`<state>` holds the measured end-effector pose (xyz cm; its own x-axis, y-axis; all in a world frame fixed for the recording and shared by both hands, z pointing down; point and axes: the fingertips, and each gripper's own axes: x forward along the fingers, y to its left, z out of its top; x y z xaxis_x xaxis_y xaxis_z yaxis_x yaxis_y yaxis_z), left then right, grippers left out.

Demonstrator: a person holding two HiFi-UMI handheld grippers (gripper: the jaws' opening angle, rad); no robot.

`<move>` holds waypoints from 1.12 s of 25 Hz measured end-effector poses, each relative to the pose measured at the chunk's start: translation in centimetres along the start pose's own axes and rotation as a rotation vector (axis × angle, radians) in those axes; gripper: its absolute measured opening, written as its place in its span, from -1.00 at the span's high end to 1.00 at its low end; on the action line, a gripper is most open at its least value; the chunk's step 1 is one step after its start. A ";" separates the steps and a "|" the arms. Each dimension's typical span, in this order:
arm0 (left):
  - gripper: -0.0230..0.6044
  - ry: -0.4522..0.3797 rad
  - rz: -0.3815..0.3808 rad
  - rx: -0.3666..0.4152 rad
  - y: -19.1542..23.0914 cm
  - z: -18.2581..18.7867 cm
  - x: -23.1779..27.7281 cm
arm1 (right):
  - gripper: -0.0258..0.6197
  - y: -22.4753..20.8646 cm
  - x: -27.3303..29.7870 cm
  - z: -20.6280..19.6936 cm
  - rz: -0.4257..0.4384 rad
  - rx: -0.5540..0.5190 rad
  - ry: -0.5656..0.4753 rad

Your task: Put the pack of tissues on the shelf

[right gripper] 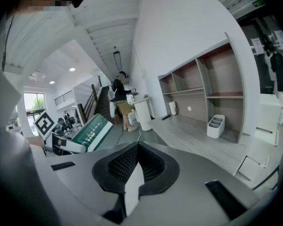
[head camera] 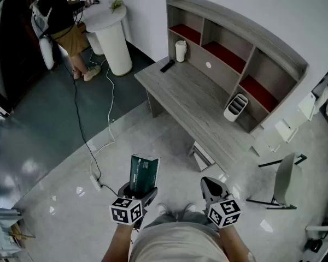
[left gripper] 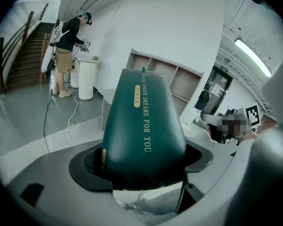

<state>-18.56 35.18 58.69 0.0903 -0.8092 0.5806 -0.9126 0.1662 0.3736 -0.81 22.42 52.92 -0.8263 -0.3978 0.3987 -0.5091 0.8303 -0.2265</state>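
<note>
The pack of tissues (head camera: 144, 173) was gripped upright by the left gripper (head camera: 138, 191) (right gripper (head camera: 212, 188) closed, empty), with the shelf (head camera: 246, 42) well ahead, rightward.

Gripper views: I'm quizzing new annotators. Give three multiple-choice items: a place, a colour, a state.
1. How do the right gripper's jaws stand? A) together, empty B) wide apart C) shut on a pen
2. Where is the pack of tissues? A) between the left gripper's jaws B) between the right gripper's jaws C) lying loose
3. What is the pack's main colour? A) red B) dark green C) yellow
Answers: 1 A, its pads meet in the right gripper view; 2 A, the left gripper view shows it clamped; 3 B, its wrapper is dark green.
</note>
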 end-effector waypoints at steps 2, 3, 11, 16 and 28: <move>-0.46 0.000 -0.008 0.005 0.6 -0.4 -0.6 | 0.83 1.5 0.1 -0.5 0.003 -0.006 0.004; -0.46 0.000 -0.012 0.012 0.8 -0.4 -0.9 | 0.83 2.2 0.1 -0.8 0.003 -0.008 0.005; -0.46 -0.029 -0.053 0.081 2.4 0.5 -2.4 | 0.83 4.7 -0.4 0.0 -0.063 -0.057 -0.026; -0.46 -0.056 -0.079 0.125 2.3 2.5 -2.2 | 0.83 4.7 -1.0 0.8 -0.103 -0.071 -0.059; -0.46 -0.062 -0.067 0.180 0.4 8.2 3.7 | 0.83 -1.5 1.2 3.1 -0.110 -0.029 -0.098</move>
<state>-21.88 27.68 55.07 0.1335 -0.8492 0.5110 -0.9623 0.0121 0.2716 -1.74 19.51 50.98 -0.7860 -0.5225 0.3305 -0.5923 0.7897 -0.1602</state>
